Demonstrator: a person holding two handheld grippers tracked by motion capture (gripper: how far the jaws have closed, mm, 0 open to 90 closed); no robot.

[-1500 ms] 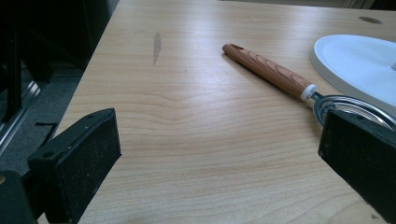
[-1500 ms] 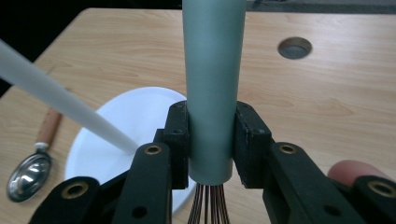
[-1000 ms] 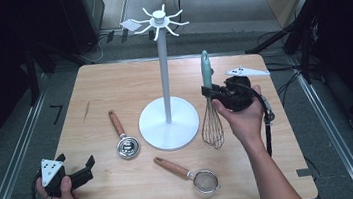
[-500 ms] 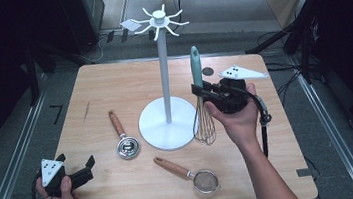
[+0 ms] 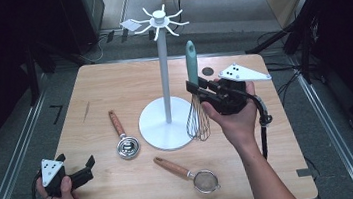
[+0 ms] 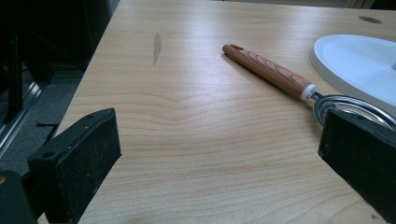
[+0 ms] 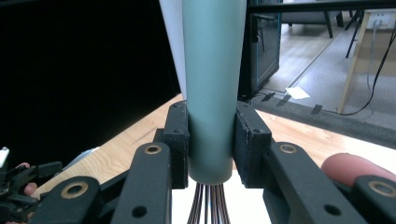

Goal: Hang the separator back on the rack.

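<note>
whisk (image 5: pixel 196 108) held upright just right of white hook stand (image 5: pixel 165 88), green handle up, wire loops down over the base rim; whether touching the base cannot be told. right gripper (image 5: pixel 194 87) clamped on the handle's lower end, jaws pressed against both sides in the right gripper view (image 7: pixel 210 140). left gripper (image 5: pixel 90 165) resting low at the table's (image 5: pixel 112 86) near left corner, jaws spread wide, nothing between them (image 6: pixel 219 154). wooden-handled scoop (image 5: pixel 123 136) lying left of the base; wooden-handled strainer (image 5: pixel 189 174) near the front edge, well apart from both grippers.
</note>
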